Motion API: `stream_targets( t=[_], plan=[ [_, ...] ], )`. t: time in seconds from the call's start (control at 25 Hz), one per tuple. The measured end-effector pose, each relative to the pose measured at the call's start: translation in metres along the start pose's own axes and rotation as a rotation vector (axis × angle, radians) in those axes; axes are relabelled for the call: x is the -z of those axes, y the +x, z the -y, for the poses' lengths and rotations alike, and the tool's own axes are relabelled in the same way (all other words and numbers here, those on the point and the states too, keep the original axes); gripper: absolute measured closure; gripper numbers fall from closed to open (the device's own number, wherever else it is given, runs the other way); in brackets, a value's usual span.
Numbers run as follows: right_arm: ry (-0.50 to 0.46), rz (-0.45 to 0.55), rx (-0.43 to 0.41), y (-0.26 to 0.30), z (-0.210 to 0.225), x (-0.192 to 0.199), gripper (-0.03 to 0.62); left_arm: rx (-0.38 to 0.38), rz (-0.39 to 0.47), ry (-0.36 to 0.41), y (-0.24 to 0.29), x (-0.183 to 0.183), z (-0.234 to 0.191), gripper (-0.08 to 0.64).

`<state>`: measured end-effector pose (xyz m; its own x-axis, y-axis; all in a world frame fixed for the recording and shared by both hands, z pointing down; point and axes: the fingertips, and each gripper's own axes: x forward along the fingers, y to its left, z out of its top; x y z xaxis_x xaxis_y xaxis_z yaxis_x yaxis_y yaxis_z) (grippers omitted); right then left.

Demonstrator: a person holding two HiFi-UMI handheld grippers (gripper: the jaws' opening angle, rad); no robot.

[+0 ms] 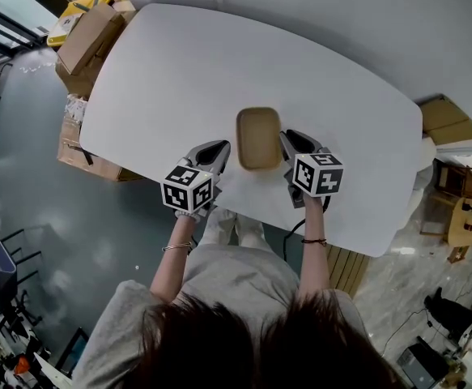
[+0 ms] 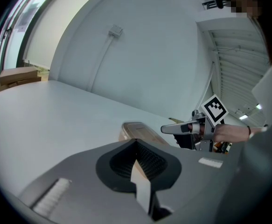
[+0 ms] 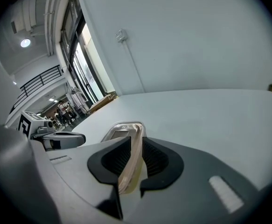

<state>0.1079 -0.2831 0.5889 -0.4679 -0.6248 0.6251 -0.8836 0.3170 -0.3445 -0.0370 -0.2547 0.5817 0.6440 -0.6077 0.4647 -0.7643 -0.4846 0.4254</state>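
White table (image 1: 163,71) is standing under a plain grey wall, with cardboard boxes (image 1: 90,43) sitting on the floor well off to the left of the tan container (image 1: 259,138). The container is lying flat on the table, close to the edge nearest the person.

Right gripper (image 1: 287,146) is pressing in at the container's right side. Its jaws are standing narrow and clamping the translucent tan rim, which is running up between the pads. Left gripper (image 1: 224,148) is sitting at the container's left side, jaws likewise narrow. A thin pale-tan strip is showing between its pads, and I am reading it as the left rim.

Judgement: both bites are looking shallow, on the rim only. Any lift should be going up level, both sides together. One side leading would be tipping the container or peeling the rim out of the pads. Over-squeezing is risking a buckled rim.

Views:
- **Head view:** it is giving the layout, with the grippers flanking the container, but not what is lying between the pads.
- **Right gripper view:** it is showing the rim in the jaws plainly. Beyond the container it is showing the left gripper, and further back a glazed hall with people.
- **Left gripper view:** it is showing the container's top, the right gripper's tip at the container's far side, and a cable fitting (image 2: 115,31) on the wall.
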Motion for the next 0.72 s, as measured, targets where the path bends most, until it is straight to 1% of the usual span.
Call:
stream_targets(
  t=[0.08, 0.4, 0.72],
  plan=[
    [0.000, -0.015, 0.002, 0.004, 0.000, 0.003, 0.489, 0.000, -0.003, -0.002, 0.001, 0.000, -0.001, 0.569],
    [0.025, -0.046, 0.008, 0.011, 0.005, 0.014, 0.489, -0.003, -0.014, -0.007, 0.004, 0.004, -0.003, 0.569],
    [0.052, -0.044, 0.013, 0.015, 0.005, 0.013, 0.531, -0.003, -0.021, -0.007, 0.006, 0.007, -0.007, 0.570]
  ],
)
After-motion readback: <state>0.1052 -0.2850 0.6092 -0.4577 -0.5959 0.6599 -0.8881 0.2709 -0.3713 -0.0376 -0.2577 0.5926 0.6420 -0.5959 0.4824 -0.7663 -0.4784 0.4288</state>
